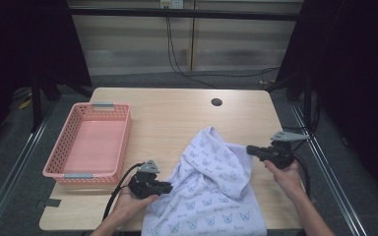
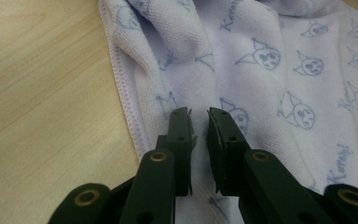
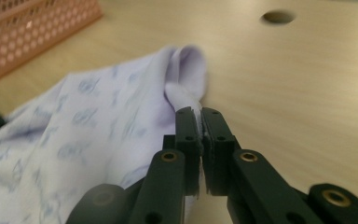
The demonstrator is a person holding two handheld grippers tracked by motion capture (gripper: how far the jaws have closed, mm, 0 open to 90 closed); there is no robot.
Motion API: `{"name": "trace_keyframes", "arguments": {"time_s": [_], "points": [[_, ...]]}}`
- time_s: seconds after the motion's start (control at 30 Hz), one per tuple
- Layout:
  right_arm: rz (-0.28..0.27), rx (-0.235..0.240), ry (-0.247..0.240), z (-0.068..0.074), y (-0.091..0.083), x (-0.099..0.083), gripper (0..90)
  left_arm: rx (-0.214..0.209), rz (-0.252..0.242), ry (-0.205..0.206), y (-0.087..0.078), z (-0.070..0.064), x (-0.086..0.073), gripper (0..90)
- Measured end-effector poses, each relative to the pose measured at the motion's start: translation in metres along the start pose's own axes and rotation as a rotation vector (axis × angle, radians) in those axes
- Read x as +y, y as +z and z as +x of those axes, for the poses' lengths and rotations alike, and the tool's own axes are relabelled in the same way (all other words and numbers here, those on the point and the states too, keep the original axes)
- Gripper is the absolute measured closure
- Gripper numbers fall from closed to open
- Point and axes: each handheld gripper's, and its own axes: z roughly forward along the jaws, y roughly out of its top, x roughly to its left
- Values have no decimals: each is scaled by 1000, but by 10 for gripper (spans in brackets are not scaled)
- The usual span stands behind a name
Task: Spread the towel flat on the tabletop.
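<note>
A pale lavender cloth printed with small cat faces lies crumpled on the wooden table, and its lower part hangs over the near edge. My right gripper is at the cloth's right edge. In the right gripper view it is shut on a raised fold of the cloth. My left gripper sits at the cloth's left hem. In the left gripper view its jaws stand a narrow gap apart just over the cloth, near the stitched hem, with nothing pinched between them.
A pink perforated basket stands empty on the left of the table and also appears at the top left of the right gripper view. A round cable hole lies at the back of the table. Bare wood surrounds the cloth.
</note>
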Motion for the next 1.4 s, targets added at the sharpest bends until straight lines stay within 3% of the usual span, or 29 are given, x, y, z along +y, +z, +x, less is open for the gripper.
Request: {"name": "trace_keyframes", "arguments": {"time_s": [0.17, 0.27, 0.37, 0.43, 0.53, 0.63, 0.67, 0.77, 0.93, 1.0, 1.07, 1.1, 1.17, 1.2, 1.23, 1.33, 1.4], "points": [[-113, -107, 43, -27, -37, 17, 874, 2, 11, 6, -5, -3, -5, 794], [-169, -208, 80, -43, -56, 19, 874, -4, 24, 4, -10, -6, -9, 794], [-177, -188, 115, -51, -59, 13, 875, -32, 24, -10, -14, -7, -12, 787], [-139, -171, 106, -48, -51, 4, 874, -53, -30, -27, -17, -4, -10, 762], [-101, -120, 106, -42, -37, -8, 874, -55, -110, -43, -19, 3, 5, 731], [-58, -95, 84, -36, -26, -12, 874, -59, -168, -64, -8, 11, 30, 715], [-62, -82, 82, -35, -25, -11, 874, -73, -171, -71, -3, 14, 38, 707], [-72, -67, 83, -34, -25, -10, 874, -36, -150, -64, 16, 24, 57, 642], [-68, -45, 79, -33, -23, -11, 873, -34, -117, -113, 49, 36, 69, 593], [-71, -37, 81, -32, -23, -11, 874, -23, -91, -108, 60, 35, 72, 597], [-69, -30, 77, -32, -23, -10, 874, 29, -60, -97, 70, 33, 76, 637], [-71, -28, 75, -32, -23, -10, 874, 12, -57, -106, 72, 34, 77, 685], [-70, -25, 78, -31, -24, -10, 873, 19, -47, -88, 73, 33, 79, 793], [-73, -23, 75, -31, -24, -10, 873, 0, -49, -80, 72, 32, 80, 842], [-72, -21, 72, -31, -25, -9, 874, 17, -61, -72, 70, 30, 81, 851], [-75, -9, 75, -28, -25, -8, 873, 3, -147, -88, 48, 29, 85, 855], [-75, 3, 67, -24, -26, -6, 874, 3, -205, -57, 26, 24, 90, 854]]}}
